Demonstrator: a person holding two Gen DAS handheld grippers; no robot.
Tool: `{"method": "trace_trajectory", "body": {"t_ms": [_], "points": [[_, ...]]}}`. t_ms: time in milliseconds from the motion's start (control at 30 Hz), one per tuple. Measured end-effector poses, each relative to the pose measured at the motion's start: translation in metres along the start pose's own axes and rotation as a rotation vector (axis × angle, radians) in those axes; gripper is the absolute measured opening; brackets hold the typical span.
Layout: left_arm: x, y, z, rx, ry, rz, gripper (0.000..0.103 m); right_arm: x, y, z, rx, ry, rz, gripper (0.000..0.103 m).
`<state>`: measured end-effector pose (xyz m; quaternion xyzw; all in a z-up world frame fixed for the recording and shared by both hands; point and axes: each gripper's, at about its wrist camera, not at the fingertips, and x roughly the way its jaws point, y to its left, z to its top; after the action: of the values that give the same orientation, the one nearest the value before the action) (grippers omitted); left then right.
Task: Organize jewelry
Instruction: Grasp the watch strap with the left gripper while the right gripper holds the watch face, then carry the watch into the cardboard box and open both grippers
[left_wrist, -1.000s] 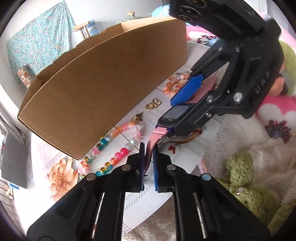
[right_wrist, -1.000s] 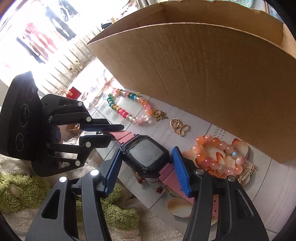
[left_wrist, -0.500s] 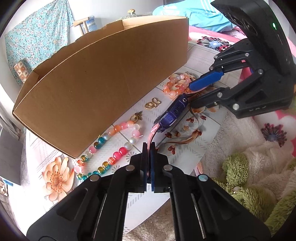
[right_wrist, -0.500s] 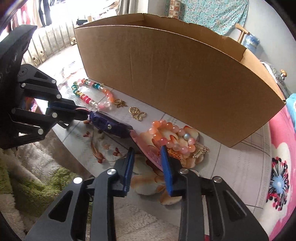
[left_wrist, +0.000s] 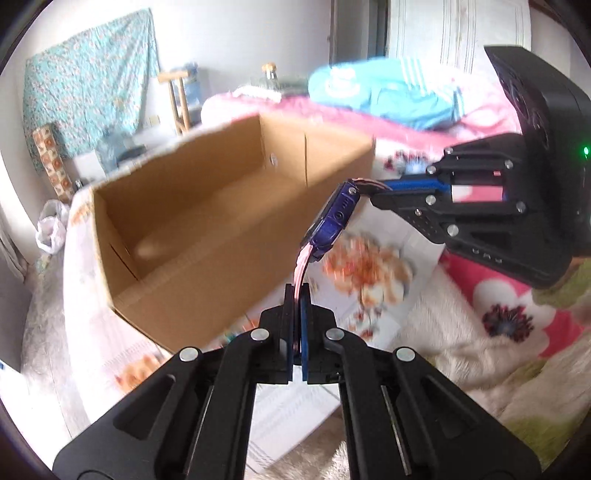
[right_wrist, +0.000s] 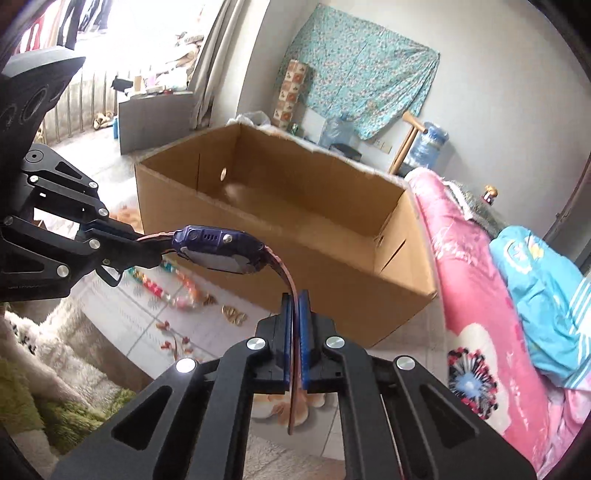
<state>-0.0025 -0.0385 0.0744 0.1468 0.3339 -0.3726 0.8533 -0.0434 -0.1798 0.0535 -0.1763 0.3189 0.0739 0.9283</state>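
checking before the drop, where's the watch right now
The watch hangs in the air in front of the cardboard box, its pink strap ends pinched by the left gripper and the right gripper, above the beaded bracelet.

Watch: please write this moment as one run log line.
left tool: shut on strap | right tool: shut on other strap | watch: held in air between both | cardboard box: open, behind watch

Bedroom clutter around the work spot

A floral cloth (right_wrist: 364, 70) hangs on the wall; a blue pillow (right_wrist: 543, 291) lies on a pink blanket (right_wrist: 469, 273).
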Motion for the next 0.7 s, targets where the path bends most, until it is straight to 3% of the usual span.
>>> {"method": "trace_trajectory", "body": {"t_ms": [133,233,333,433,533,700], "points": [[-0.022,0.033,0.044,-0.092,-0.066,-0.059,0.002,-0.012,-0.023,0.056,0.020,-0.064,0.026,0.004],[-0.007,0.070,0.074,-0.179,-0.005,-0.064,0.002,0.017,-0.055,0.104,0.080,0.000,0.155,0.004],[0.028,0.110,0.096,-0.278,0.110,-0.082,0.002,0.079,-0.073,0.141,0.135,0.175,0.312,0.004],[0.071,0.143,0.104,-0.379,0.253,-0.131,0.002,0.153,-0.089,0.146,0.187,0.388,0.409,0.004],[0.111,0.154,0.105,-0.413,0.379,-0.133,0.002,0.211,-0.089,0.137,0.177,0.570,0.459,0.004],[0.157,0.161,0.097,-0.426,0.534,-0.099,0.004,0.269,-0.079,0.118,0.099,0.768,0.455,0.004]]}}
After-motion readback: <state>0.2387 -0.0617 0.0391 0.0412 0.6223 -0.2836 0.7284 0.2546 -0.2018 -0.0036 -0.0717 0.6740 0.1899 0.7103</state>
